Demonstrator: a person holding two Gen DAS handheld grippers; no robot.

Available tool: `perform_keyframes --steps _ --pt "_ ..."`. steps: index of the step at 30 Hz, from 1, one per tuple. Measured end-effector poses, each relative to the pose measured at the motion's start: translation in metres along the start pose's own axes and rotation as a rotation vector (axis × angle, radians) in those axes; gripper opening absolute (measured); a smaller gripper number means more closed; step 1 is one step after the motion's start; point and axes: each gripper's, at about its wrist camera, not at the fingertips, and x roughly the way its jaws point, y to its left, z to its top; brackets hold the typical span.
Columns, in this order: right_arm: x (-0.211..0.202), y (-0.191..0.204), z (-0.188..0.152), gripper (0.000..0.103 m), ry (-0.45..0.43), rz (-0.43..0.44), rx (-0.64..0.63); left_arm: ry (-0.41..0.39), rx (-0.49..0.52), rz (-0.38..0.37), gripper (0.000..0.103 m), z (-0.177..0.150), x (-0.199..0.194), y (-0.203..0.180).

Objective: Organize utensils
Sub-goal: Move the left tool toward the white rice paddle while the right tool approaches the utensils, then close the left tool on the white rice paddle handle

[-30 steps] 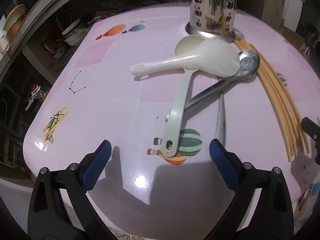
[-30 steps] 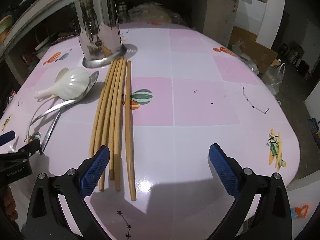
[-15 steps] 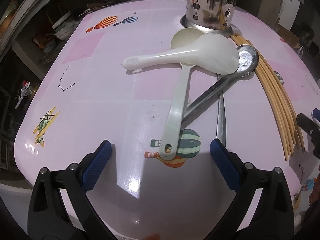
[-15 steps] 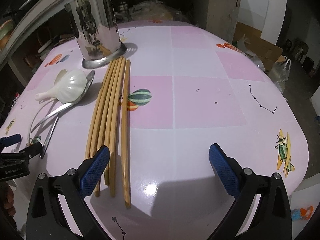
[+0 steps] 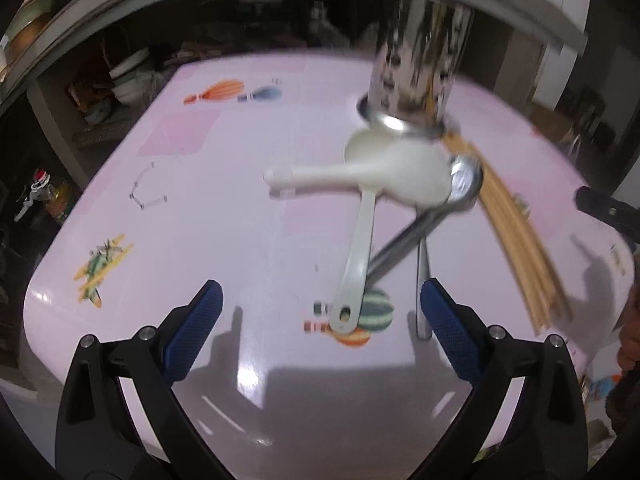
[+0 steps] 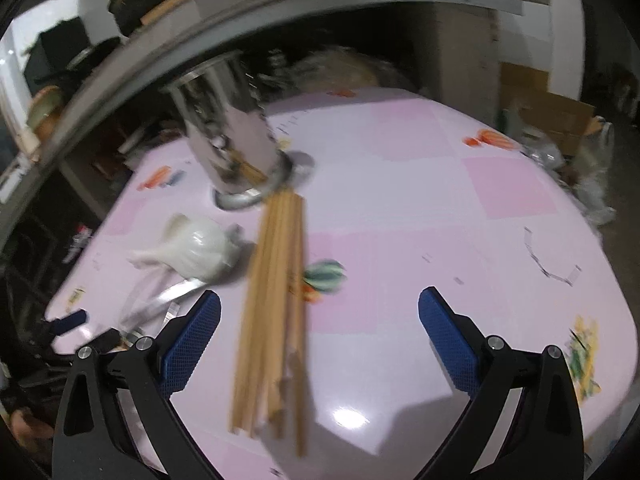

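bamboo chopsticks (image 6: pixel 272 304) light, stiff, roll easy, so pinch bundle mid-length. right gripper (image 6: pixel 319 322) and left gripper (image 5: pixel 321 310) both wide open, empty. steel holder (image 6: pixel 228 140) waits behind.

Holder (image 5: pixel 416 80) upright at far side of table (image 5: pixel 224 184). Two ladles (image 5: pixel 384 176) crossed just before it, heads touching its base. Metal spoons (image 5: pixel 412 240) under ladles. Chopsticks (image 6: pixel 276 288) bundled right of spoons, far ends at holder base.
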Motion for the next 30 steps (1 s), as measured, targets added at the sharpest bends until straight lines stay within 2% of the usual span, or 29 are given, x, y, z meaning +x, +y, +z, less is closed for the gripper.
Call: perform_keyframes --steps 4,9,11,12,13,17,24,27,30 --pt "0.009 0.014 0.013 0.085 0.015 0.111 0.026 -0.064 0.013 -0.044 0.096 0.011 -0.005 0.004" --pt "0.029 0.025 0.019 0.068 0.066 0.145 0.025 -0.117 0.061 -0.071 0.094 0.028 -0.004 0.004" --pt "0.037 0.025 0.020 0.064 0.085 0.149 0.022 -0.132 0.073 -0.082 0.090 0.035 -0.001 0.005" --pt "0.043 0.025 0.021 0.059 0.101 0.154 0.027 -0.133 0.078 -0.091 0.081 0.039 0.002 0.005" --pt "0.049 0.024 0.022 0.055 0.119 0.154 0.035 -0.124 0.079 -0.100 0.076 0.042 0.007 0.006" --pt "0.071 0.021 0.024 0.046 0.180 0.181 0.062 -0.126 0.084 -0.099 0.068 0.053 0.021 0.012" --pt "0.092 0.028 0.024 0.034 0.237 0.195 0.049 -0.045 0.081 -0.033 0.046 0.089 0.068 0.028" --pt "0.099 0.029 0.023 0.029 0.255 0.191 0.053 -0.015 0.117 -0.011 0.042 0.094 0.085 0.025" --pt "0.106 0.029 0.022 0.018 0.274 0.195 0.051 0.037 0.149 0.014 0.038 0.091 0.096 0.020"
